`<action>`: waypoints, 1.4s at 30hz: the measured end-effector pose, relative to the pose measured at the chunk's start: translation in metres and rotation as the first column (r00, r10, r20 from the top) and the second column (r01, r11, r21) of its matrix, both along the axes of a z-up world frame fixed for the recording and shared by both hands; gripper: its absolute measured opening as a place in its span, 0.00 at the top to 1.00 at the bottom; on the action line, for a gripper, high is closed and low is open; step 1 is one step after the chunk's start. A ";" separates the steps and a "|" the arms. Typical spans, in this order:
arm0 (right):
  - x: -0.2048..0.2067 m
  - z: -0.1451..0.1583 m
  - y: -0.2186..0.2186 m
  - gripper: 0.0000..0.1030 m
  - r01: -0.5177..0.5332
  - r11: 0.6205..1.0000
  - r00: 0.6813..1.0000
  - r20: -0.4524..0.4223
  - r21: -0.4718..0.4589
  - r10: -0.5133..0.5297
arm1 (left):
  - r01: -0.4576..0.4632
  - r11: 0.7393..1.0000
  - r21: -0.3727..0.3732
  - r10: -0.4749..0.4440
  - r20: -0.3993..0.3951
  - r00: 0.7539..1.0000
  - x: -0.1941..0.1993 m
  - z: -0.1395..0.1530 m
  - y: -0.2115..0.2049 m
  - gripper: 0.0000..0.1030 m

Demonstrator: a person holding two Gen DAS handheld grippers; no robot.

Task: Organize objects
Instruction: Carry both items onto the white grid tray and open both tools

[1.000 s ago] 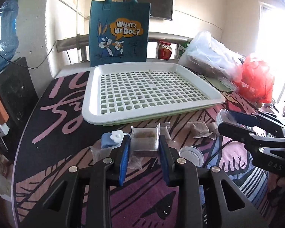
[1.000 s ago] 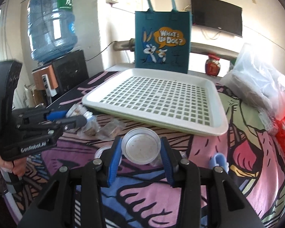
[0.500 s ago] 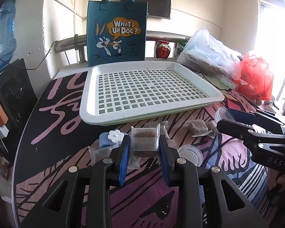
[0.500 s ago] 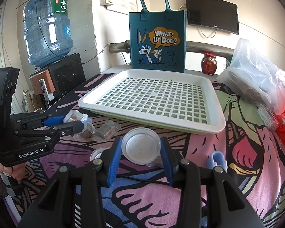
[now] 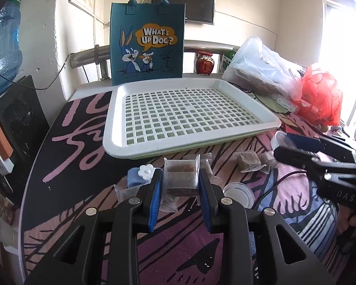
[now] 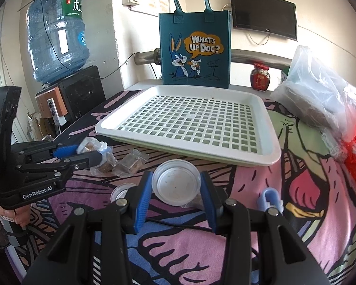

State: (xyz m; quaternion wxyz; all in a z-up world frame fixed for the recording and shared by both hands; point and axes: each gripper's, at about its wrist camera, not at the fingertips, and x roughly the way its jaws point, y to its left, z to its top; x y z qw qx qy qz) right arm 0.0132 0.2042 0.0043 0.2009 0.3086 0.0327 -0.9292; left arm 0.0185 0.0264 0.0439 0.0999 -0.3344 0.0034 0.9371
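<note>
Two hand-held black grippers with blue finger pads hover above a table draped in a cartoon-printed pink, purple and black cloth (image 5: 83,156), each clamped on an item. The left gripper (image 5: 180,185) is clenched on a small clear plastic packet of brown contents (image 5: 181,177), pinched between both pads and lifted just short of the near edge of a white perforated plastic tray (image 5: 121,147) that sits on a pale green under-tray. The right gripper (image 6: 176,186) is closed on a round translucent plastic lid (image 6: 176,185), held tilted between its pads, also just in front of the tray's near rim. On the cloth near the left gripper lie a blue plastic clip with a white flower (image 5: 140,175), a second round white lid (image 5: 238,191) and another clear packet of brown cubes (image 5: 248,161); the right wrist view shows a second blue clip (image 6: 269,198) lying on the cloth beside the gripper's right finger. The tray's grid holds nothing but a tiny speck near its far edge. Behind it stands a teal felt tote bag printed with a cartoon rabbit and "What's Up Doc?" (image 6: 194,52), with a red-lidded glass jar (image 6: 259,77), a clear plastic bag (image 6: 320,90) and a red plastic bag (image 5: 320,97) to the right. A person's hand (image 6: 2,213) grips the left gripper's handle.
</note>
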 end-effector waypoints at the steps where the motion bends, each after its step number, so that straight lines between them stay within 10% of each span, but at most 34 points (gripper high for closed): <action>1: 0.000 0.004 0.001 0.62 0.000 1.000 1.000 -0.006 -0.002 0.000 | 0.001 1.000 0.006 -0.001 0.000 1.000 0.000 0.003 -0.001 0.73; 13: -0.031 0.067 0.014 0.62 -0.019 0.996 0.996 -0.084 -0.082 0.012 | -0.029 0.999 -0.012 0.028 -0.118 0.993 -0.043 0.054 -0.005 0.73; 36: -0.142 -0.016 0.010 0.62 0.119 0.993 0.968 0.224 -0.016 -0.113 | -0.088 0.996 0.003 0.087 0.140 0.986 -0.133 -0.026 -0.003 0.72; 42: -0.148 -0.022 0.008 0.61 0.131 0.991 0.963 0.234 0.024 -0.133 | -0.061 0.998 0.016 0.058 0.151 0.987 -0.134 -0.025 0.002 0.53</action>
